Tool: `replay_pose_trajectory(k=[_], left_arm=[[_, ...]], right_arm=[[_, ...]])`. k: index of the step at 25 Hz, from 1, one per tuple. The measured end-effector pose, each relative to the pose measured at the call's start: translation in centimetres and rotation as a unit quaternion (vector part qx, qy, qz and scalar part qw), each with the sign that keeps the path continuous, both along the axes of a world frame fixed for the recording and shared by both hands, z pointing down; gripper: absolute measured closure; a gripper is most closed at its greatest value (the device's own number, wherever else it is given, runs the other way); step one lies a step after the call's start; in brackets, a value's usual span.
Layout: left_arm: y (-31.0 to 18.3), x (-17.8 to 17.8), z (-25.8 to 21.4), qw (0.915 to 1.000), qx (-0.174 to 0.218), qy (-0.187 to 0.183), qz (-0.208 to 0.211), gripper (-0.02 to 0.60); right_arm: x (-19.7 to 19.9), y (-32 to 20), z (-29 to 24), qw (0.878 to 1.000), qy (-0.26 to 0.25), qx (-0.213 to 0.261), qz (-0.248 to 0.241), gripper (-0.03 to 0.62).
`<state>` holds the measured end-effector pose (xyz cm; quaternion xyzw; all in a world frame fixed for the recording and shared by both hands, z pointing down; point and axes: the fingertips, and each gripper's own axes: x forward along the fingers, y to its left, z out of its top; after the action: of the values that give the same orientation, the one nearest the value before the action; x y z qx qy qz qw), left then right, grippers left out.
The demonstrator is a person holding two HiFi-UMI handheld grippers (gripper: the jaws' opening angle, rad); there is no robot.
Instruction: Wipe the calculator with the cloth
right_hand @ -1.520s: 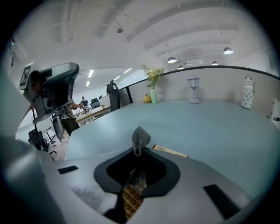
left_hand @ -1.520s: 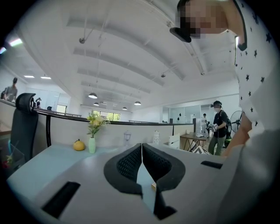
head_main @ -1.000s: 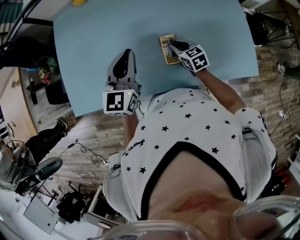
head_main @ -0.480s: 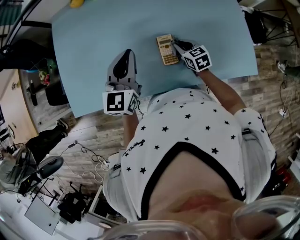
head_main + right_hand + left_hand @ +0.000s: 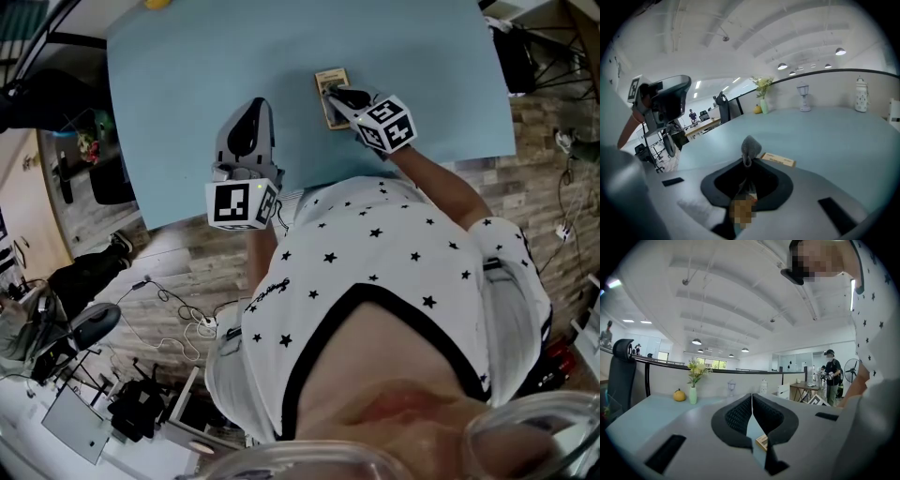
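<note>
As right fingers point(image 5: 718, 183) pinch cloth point(image 5: 750, 147), calculator point(image 5: 778, 160) lies beyond.

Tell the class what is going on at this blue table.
A person works with tongs in each hand. The right tongs are shut on a grey cloth and hold it over the calculator lying on the blue table, so the wiping looks under way. The left tongs are closed and empty, off to the left of the calculator.
</note>
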<state>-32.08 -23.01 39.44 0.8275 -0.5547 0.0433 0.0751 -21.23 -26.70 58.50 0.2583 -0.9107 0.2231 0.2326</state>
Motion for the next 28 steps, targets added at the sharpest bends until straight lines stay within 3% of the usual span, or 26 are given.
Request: replay_pose_trajectory(k=[5, 9, 28], left_arm=[[0.1, -0.4, 0.0, 1.0000, 0.000, -0.002, -0.005, 0.552], [0.2, -0.4, 0.1, 1.0000, -0.002, -0.002, -0.004, 0.552], [-1.0, 2.6, 0.0, 0.9994, -0.003, -0.001, 0.034, 0.552]], right_arm=[[-2.1, 2.5, 1.2, 0.999, 0.012, -0.010, -0.045, 0.551], [-2.1, 3.3, 2.1, 0.998, 0.022, -0.010, -0.050, 0.551], [4.2, 1.3, 2.5, 0.999, 0.036, -0.015, 0.021, 0.551]])
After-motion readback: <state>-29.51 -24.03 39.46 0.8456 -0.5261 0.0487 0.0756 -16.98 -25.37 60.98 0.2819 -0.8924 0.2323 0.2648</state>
